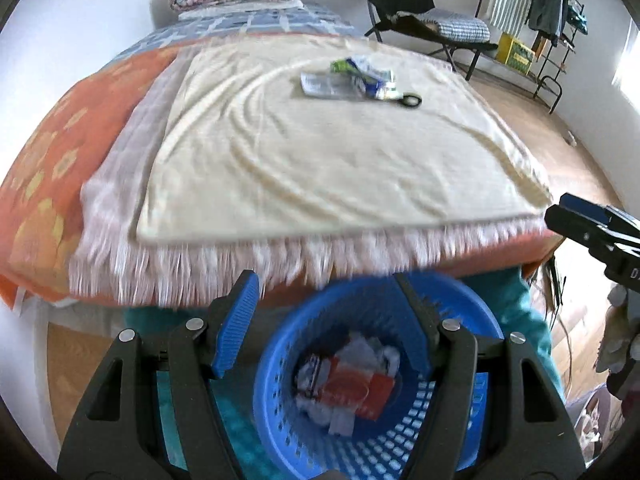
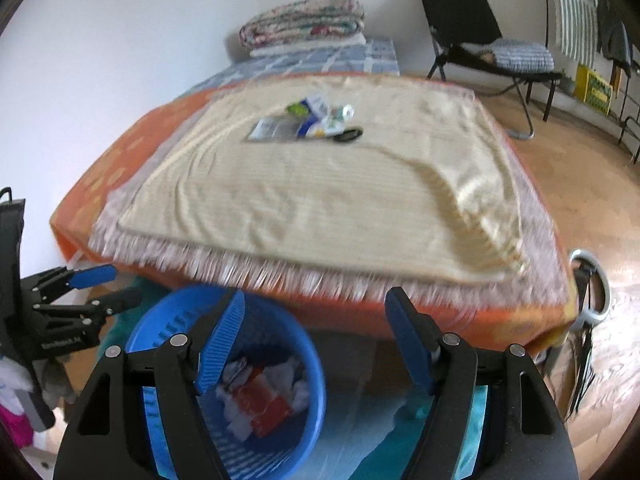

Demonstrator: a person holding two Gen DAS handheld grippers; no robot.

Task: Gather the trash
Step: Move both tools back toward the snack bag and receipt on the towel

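Observation:
A blue perforated basket [image 1: 460,316] stands on the floor before the bed and holds white paper and a red-orange wrapper [image 1: 352,390]. It also shows in the right wrist view [image 2: 316,364]. My left gripper [image 1: 326,288] is open and empty above the basket. My right gripper [image 2: 314,304] is open and empty over the basket's right side and the bed's front edge. Several wrappers and packets [image 1: 352,76] lie on the cream blanket [image 1: 320,152] far back on the bed, with a black ring [image 1: 411,100] beside them. The pile also shows in the right wrist view [image 2: 304,122].
The bed has an orange cover [image 1: 52,168] and a white fringed throw [image 2: 320,280]. A folded quilt [image 2: 304,20] lies at its head. A black folding chair [image 2: 480,36] and a clothes rack [image 1: 556,12] stand on the wooden floor to the right. A teal mat [image 2: 404,420] lies under the basket.

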